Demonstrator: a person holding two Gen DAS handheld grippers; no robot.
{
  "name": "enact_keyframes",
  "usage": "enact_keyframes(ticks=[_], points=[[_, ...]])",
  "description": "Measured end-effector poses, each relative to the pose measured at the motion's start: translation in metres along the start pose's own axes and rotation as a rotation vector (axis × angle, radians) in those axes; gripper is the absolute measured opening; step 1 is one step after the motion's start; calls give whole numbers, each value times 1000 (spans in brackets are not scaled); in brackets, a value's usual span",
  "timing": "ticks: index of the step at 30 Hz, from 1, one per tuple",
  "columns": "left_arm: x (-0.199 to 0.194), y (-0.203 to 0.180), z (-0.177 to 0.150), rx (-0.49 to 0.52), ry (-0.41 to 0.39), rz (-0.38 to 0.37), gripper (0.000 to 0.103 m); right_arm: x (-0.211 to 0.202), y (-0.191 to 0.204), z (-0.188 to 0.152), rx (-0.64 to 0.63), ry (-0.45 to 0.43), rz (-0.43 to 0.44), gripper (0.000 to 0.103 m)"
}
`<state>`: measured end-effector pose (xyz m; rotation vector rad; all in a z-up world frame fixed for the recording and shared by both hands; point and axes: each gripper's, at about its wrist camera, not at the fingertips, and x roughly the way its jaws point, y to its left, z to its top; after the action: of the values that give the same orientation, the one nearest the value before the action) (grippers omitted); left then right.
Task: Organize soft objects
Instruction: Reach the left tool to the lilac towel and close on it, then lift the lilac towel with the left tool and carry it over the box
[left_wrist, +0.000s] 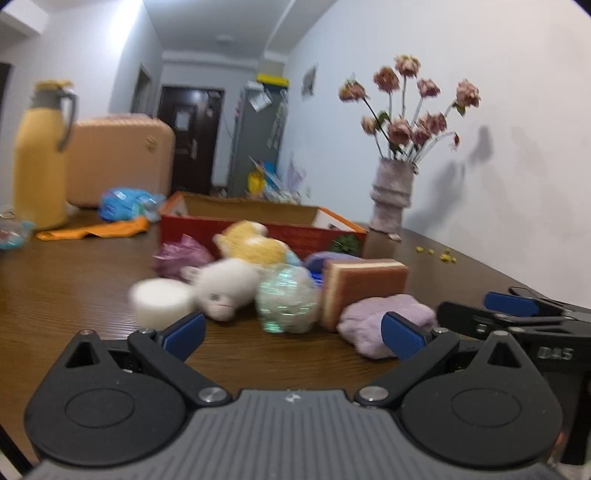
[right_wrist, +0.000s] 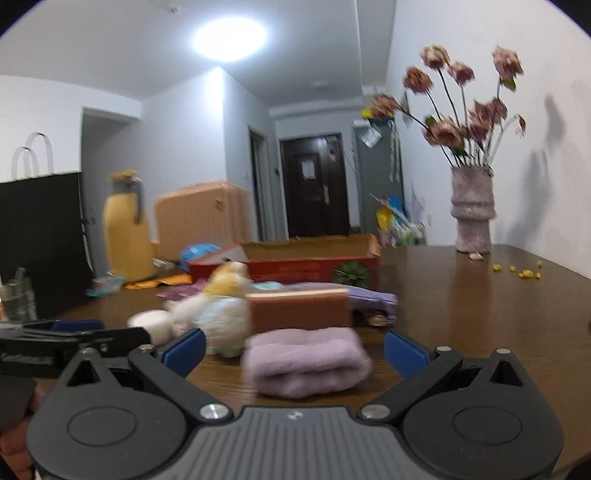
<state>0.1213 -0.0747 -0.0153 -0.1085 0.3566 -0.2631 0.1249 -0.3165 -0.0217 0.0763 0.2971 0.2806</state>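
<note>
A pile of soft things lies on the brown table: a lilac folded cloth (left_wrist: 380, 321) (right_wrist: 306, 363), a brown sponge block (left_wrist: 364, 286) (right_wrist: 299, 308), a white plush (left_wrist: 221, 291), a yellow plush (left_wrist: 251, 243) (right_wrist: 227, 280), a shiny mesh ball (left_wrist: 286, 299) and a white roll (left_wrist: 160, 302). A red cardboard box (left_wrist: 258, 230) (right_wrist: 295, 267) stands open behind them. My left gripper (left_wrist: 293, 336) is open and empty, just short of the pile. My right gripper (right_wrist: 295, 350) is open, its fingers on either side of the lilac cloth; it also shows in the left wrist view (left_wrist: 517, 314).
A vase of dried flowers (left_wrist: 393, 195) (right_wrist: 472, 206) stands at the back right by the wall. A yellow flask (left_wrist: 38, 155) (right_wrist: 127, 229), a peach suitcase (left_wrist: 122, 162), blue packets (left_wrist: 125, 203) and an orange cloth (left_wrist: 96, 230) sit at the back left. A black bag (right_wrist: 40, 240) stands far left.
</note>
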Motion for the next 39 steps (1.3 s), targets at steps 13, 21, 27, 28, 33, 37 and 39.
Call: enact_keyframes(ticks=[13, 21, 27, 28, 33, 37, 39], points=[[87, -27, 21, -123, 213, -117, 75, 77, -68, 14, 117, 187, 106, 59], [102, -24, 17, -163, 262, -135, 68, 92, -75, 6, 190, 237, 171, 32], [107, -22, 15, -214, 305, -198, 38, 91, -74, 7, 178, 247, 189, 26], [105, -23, 16, -210, 302, -196, 36, 90, -74, 7, 172, 248, 191, 25], [91, -25, 18, -196, 272, -196, 34, 75, -73, 9, 191, 223, 211, 20], [73, -29, 19, -170, 230, -201, 33, 60, -65, 10, 179, 197, 210, 20], [61, -29, 19, -154, 209, -202, 33, 51, -59, 9, 173, 175, 209, 20]])
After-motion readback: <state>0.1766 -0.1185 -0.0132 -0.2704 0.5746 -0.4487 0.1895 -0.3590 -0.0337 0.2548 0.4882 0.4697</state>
